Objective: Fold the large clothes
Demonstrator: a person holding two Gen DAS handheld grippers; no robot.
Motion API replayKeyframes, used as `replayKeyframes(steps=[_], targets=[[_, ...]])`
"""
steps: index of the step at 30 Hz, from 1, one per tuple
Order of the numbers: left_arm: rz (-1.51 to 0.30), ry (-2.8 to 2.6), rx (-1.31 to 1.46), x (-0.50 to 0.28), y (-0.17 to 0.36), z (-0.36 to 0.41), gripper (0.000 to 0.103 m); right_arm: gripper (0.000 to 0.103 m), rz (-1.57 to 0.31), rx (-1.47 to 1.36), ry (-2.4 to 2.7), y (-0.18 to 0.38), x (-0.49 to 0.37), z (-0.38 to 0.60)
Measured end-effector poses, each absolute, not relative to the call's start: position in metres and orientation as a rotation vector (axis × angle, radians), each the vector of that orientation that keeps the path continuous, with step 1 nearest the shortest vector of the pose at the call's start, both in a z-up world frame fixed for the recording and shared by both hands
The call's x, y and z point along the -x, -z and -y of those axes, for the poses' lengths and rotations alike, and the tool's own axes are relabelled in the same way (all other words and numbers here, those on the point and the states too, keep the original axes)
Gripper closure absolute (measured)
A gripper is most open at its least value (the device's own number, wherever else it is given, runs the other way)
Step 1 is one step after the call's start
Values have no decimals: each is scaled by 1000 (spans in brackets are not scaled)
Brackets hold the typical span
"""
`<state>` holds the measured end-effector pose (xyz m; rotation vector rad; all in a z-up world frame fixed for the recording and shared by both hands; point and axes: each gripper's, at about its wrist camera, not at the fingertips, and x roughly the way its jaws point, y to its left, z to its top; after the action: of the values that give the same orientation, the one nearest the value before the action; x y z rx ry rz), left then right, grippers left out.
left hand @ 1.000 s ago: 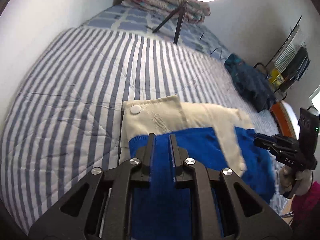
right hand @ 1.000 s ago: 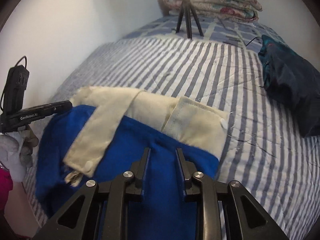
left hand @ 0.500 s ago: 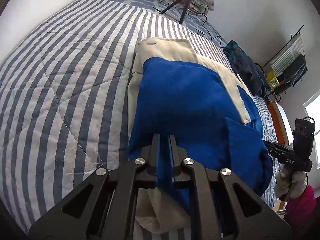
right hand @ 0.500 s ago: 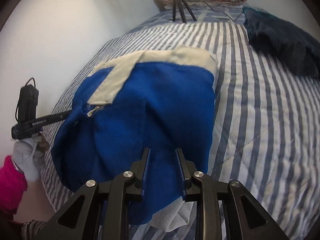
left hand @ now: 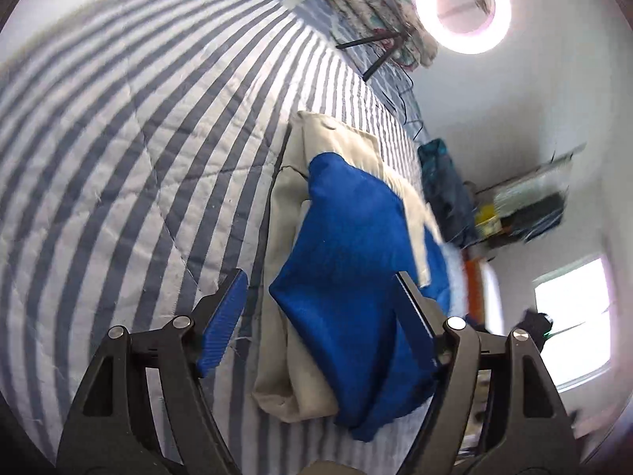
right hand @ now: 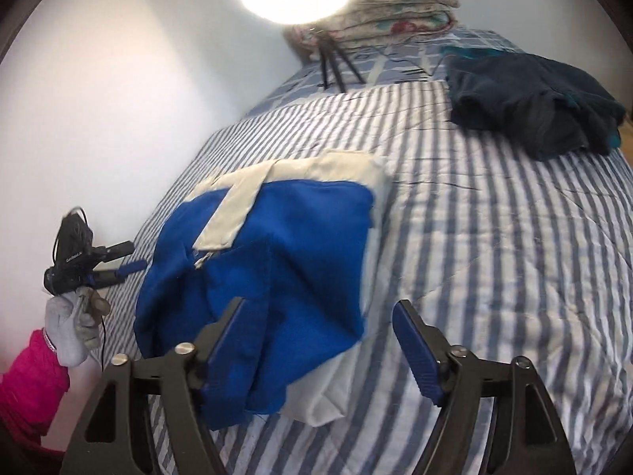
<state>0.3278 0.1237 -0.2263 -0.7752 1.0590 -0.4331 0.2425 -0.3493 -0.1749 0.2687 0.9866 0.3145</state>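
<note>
A blue and cream garment [left hand: 348, 261] [right hand: 285, 245] lies folded over itself on the striped bed, blue layer on top, cream edges showing underneath. My left gripper [left hand: 320, 301] hovers over its near corner with the jaws opening wide; blue cloth lies between the fingers [left hand: 225, 308] but the pads do not press it. My right gripper [right hand: 320, 340] stands over the garment's other near corner, jaws opening too, the left finger [right hand: 221, 340] brushing the blue fabric. The left gripper [right hand: 130, 265] also shows at the left of the right wrist view, in a gloved hand.
The striped quilt [right hand: 494, 237] spreads wide to the right of the garment. A dark teal garment [right hand: 530, 99] lies near the far right edge. A ring light on a tripod [right hand: 332, 59] and folded floral bedding [right hand: 391, 8] stand at the head of the bed.
Both grippers carried the blue layer forward over the cream part, then let go. Their jaws went from shut on the blue cloth to wide apart, and the cloth dropped onto the bed.
</note>
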Motion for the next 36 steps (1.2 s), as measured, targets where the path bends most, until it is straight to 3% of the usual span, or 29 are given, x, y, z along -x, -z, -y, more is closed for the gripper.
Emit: replayKeyframes(steps=[9,19,24,27,32,36], targets=[[-1117,495,995,-344,267,-140,27,24,-1071,-474,-340,215,-256,383],[-1136,542,945,-368,270,-123,28,22,-1086,-652,-458,250,-283,389],[-1143,549,892,-380,266,-105,31,26,-1084,-683,-507,258,-308,378],[-1137,557,853,-387,263,-94,31,35,-1082,-712,-544,262,-321,369],[-1139,536,804,-399,258,-77,31,35,-1081,-705,-551,263,-335,349],[-1155,491,738,-403,256,-66,43,42,-1086,-683,-524,258,-323,345]])
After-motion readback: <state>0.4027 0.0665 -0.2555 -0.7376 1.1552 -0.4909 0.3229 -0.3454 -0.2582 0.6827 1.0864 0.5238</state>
